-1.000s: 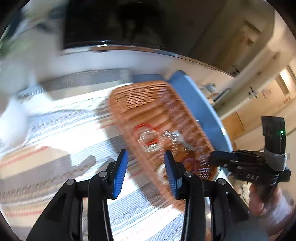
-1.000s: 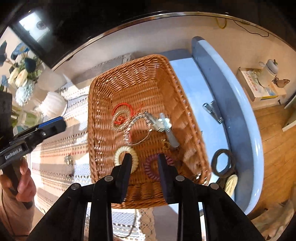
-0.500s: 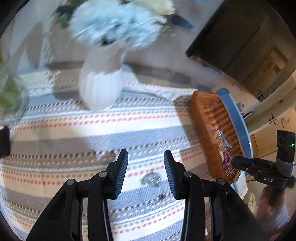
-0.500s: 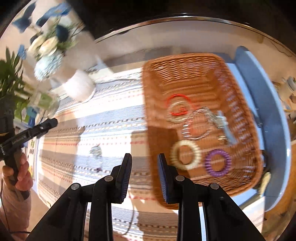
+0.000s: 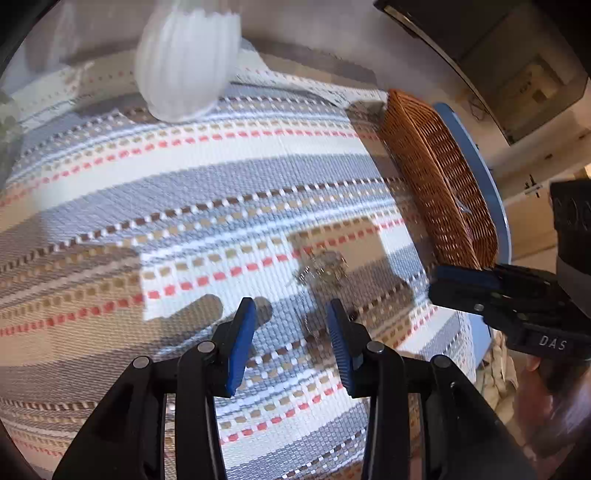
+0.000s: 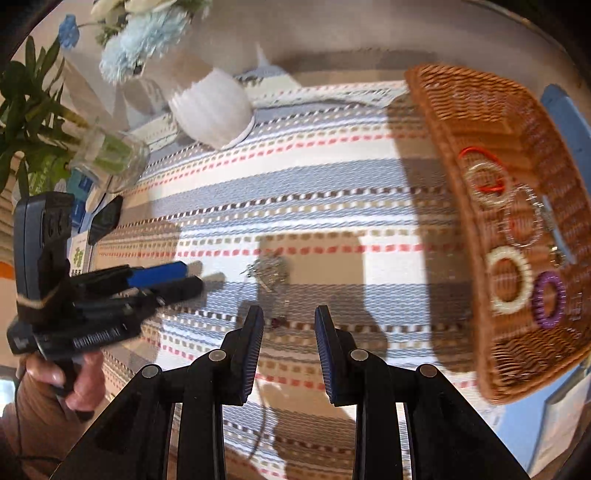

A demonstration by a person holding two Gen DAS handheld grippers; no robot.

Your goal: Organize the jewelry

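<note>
A small silver jewelry piece with a thin chain (image 5: 320, 268) lies on the striped cloth, just ahead of my left gripper (image 5: 291, 328), which is open and empty. It also shows in the right wrist view (image 6: 269, 271), ahead of my right gripper (image 6: 289, 325), open and empty above the cloth. The wicker basket (image 6: 448, 147) at the right holds a red ring (image 6: 480, 170), a white bracelet (image 6: 508, 278), a purple hair tie (image 6: 549, 304) and several silver pieces. The basket shows edge-on in the left wrist view (image 5: 421, 162).
A white ribbed vase (image 5: 186, 59) stands at the back of the striped cloth (image 5: 184, 192). A glass with green stems (image 6: 110, 153) and blue flowers (image 6: 147, 33) stand at the back left. A blue table edge (image 5: 476, 162) runs behind the basket.
Both grippers swung left from over the basket to the cloth and came lower, closing in on the silver piece. The basket now sits at the right edge of both views.
</note>
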